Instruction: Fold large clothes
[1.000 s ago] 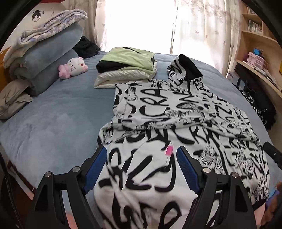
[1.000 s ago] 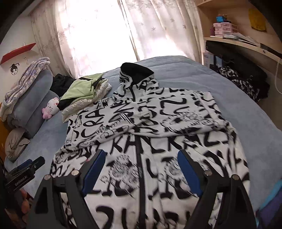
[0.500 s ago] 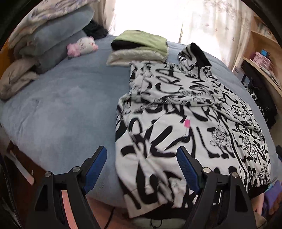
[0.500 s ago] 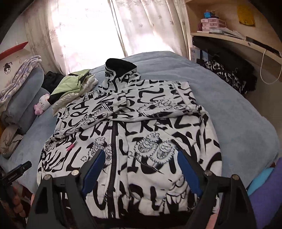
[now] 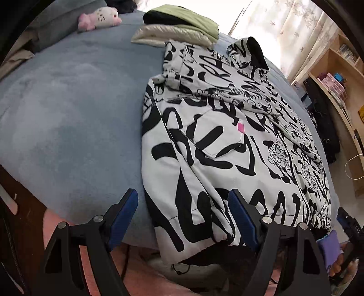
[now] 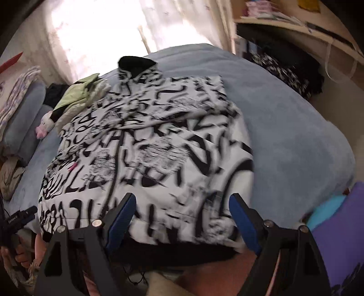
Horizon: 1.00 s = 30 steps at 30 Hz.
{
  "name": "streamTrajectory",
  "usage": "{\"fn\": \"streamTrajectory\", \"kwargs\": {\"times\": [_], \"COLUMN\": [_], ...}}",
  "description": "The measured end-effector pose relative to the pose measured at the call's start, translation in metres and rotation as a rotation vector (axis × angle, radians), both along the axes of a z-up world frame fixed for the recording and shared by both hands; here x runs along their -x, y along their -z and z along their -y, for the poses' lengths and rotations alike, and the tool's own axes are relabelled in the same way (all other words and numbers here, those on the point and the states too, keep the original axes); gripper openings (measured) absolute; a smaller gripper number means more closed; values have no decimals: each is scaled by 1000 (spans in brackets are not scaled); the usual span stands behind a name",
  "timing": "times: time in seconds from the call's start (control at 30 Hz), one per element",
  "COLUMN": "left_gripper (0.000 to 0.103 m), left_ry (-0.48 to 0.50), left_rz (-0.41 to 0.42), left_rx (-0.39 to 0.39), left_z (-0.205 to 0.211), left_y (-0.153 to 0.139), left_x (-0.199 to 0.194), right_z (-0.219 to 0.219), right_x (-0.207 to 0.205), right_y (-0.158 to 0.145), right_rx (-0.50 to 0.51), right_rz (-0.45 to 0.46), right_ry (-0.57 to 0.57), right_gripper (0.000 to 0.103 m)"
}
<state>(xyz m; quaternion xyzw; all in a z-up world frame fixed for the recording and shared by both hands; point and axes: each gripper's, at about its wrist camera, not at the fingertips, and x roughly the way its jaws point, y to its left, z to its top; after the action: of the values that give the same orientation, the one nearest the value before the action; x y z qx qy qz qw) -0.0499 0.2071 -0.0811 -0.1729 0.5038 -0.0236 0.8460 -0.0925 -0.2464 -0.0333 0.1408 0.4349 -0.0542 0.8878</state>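
A white hooded jacket with bold black lettering (image 5: 218,141) lies spread front-up on a blue-grey bed (image 5: 68,113), sleeves folded across its chest and hem hanging over the near edge. A small pink tag (image 5: 240,127) sits on its front. My left gripper (image 5: 183,211) hovers open over the jacket's near left hem corner, nothing between its blue pads. In the blurred right wrist view the same jacket (image 6: 159,148) fills the middle. My right gripper (image 6: 182,216) stands open above the hem's right half, nothing held.
A folded stack of green and cream clothes (image 5: 179,27) lies beyond the jacket's left shoulder. A pink-and-white plush toy (image 5: 100,17) and rolled bedding (image 6: 22,118) sit at the far left. Wooden shelves (image 5: 341,75) line the right wall. Purple fabric (image 6: 341,239) is at the near right.
Both grippers have dropped and drawn back toward the bed's near edge; the hem now sits between their fingers. The left has shifted toward the jacket's left side, the right toward its right. Both stayed open.
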Motion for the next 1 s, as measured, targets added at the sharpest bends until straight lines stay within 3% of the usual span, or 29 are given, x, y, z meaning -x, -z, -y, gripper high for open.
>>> {"fn": "streamTrajectory", "kwargs": {"times": [0.33, 0.47, 0.57, 0.63, 0.8, 0.87, 1.0], "left_gripper": [80, 83, 85, 87, 86, 83, 82], "left_ry": [19, 21, 19, 23, 36, 40, 41], "left_rz": [-55, -60, -64, -64, -37, -27, -27], "left_rx": [21, 39, 50, 48, 47, 39, 39], "left_z": [3, 3, 4, 5, 13, 16, 17], "left_y": [22, 26, 30, 33, 33, 32, 32], "left_x": [-6, -8, -9, -11, -10, -8, -9], "right_z": [70, 69, 64, 62, 56, 55, 48], "right_x": [16, 9, 5, 5, 7, 5, -6], "right_y": [22, 52, 74, 78, 71, 70, 80], "right_rx": [-172, -292, -382, -412, -493, -537, -551], "right_rz": [-27, -95, -129, -122, -44, -12, -37], "right_ry": [124, 76, 47, 32, -58, -86, -118], "right_gripper": [80, 69, 66, 63, 43, 43, 43]}}
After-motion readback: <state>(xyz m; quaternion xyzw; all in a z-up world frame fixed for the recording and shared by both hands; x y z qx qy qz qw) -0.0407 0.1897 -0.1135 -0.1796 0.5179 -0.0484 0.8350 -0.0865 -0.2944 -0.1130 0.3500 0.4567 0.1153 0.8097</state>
